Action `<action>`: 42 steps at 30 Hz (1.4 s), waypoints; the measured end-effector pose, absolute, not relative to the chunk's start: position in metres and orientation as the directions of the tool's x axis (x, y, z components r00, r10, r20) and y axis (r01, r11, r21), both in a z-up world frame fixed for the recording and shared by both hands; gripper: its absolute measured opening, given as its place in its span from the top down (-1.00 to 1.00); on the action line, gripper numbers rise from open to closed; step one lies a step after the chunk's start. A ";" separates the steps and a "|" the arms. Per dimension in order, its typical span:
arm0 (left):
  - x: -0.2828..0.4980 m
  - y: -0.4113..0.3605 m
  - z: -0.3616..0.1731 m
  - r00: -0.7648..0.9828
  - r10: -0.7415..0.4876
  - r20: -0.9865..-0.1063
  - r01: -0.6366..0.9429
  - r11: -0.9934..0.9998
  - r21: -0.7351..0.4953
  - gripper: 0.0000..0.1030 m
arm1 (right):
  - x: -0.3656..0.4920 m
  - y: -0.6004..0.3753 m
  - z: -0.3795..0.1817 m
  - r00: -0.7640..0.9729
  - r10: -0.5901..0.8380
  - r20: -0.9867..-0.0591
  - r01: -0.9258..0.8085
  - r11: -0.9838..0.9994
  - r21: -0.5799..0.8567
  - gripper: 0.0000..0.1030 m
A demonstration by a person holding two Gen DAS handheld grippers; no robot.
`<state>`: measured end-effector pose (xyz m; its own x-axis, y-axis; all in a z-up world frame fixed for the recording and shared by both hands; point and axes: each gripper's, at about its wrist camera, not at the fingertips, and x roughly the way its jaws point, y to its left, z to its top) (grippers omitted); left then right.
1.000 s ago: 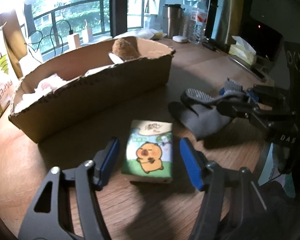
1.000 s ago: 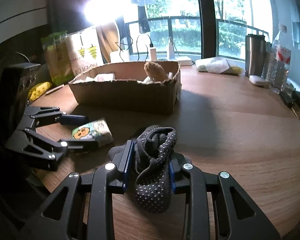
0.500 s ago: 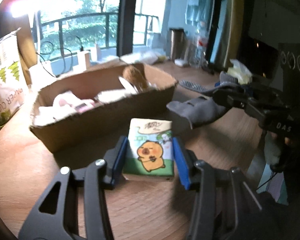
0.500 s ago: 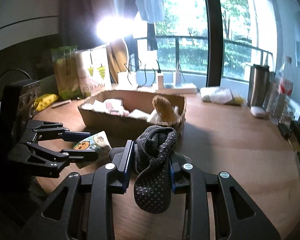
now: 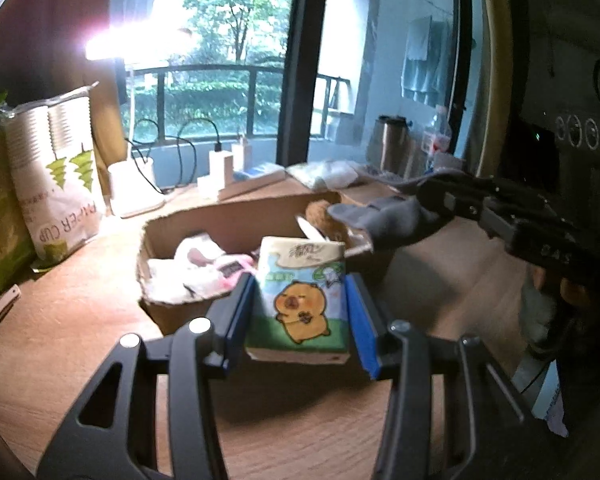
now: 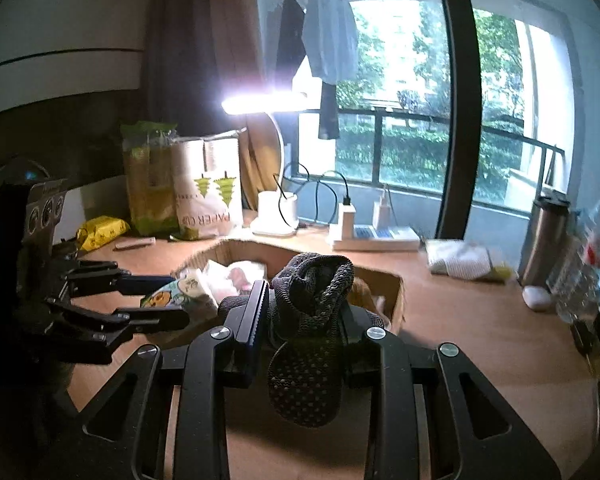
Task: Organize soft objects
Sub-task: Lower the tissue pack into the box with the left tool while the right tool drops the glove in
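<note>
Both loads are up, above the desk, near the cardboard box [image 5: 236,220]. Left gripper [image 5: 300,312] pinches the tissue pack [image 5: 300,300]; right gripper [image 6: 304,320] pinches the grey sock [image 6: 312,320]. Risk: 2 claws converge on 1 box, could clash, or the dangling sock snags the rim.

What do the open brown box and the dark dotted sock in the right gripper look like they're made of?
The open brown box looks like matte corrugated cardboard, with ragged, torn rims. The dark dotted sock looks like soft knit fabric with pale grip dots, probably rubbery; it droops limply from the right gripper.
</note>
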<state>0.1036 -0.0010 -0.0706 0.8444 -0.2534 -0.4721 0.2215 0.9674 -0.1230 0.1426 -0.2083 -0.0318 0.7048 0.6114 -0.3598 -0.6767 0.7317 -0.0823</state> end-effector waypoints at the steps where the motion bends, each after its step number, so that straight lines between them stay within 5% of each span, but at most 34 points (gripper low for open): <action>1: 0.103 0.001 -0.071 0.849 -0.247 -0.467 0.214 0.969 -0.124 0.08 | 0.146 -0.205 -0.032 0.702 0.614 -0.362 -0.680 0.729 -0.082 0.39; 23: 0.121 0.027 -0.062 0.908 -0.182 -0.378 0.139 0.981 -0.138 0.08 | 0.205 -0.151 -0.051 0.667 0.584 -0.463 -0.669 0.743 -0.027 0.39; 38: 0.153 0.027 -0.061 0.905 -0.126 -0.406 0.078 0.988 -0.133 0.08 | 0.249 -0.138 -0.074 0.697 0.490 -0.524 -0.592 0.805 -0.035 0.37; 42: 0.166 0.024 -0.061 0.905 -0.113 -0.410 0.061 0.988 -0.139 0.07 | 0.251 -0.138 -0.078 0.732 0.445 -0.516 -0.555 0.829 -0.071 0.15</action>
<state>0.1655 0.0243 -0.0609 0.9052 -0.1133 -0.4097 0.0611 0.9885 -0.1385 0.2512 -0.1380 -0.0783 0.7319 0.4453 -0.5157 -0.5547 0.8290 -0.0715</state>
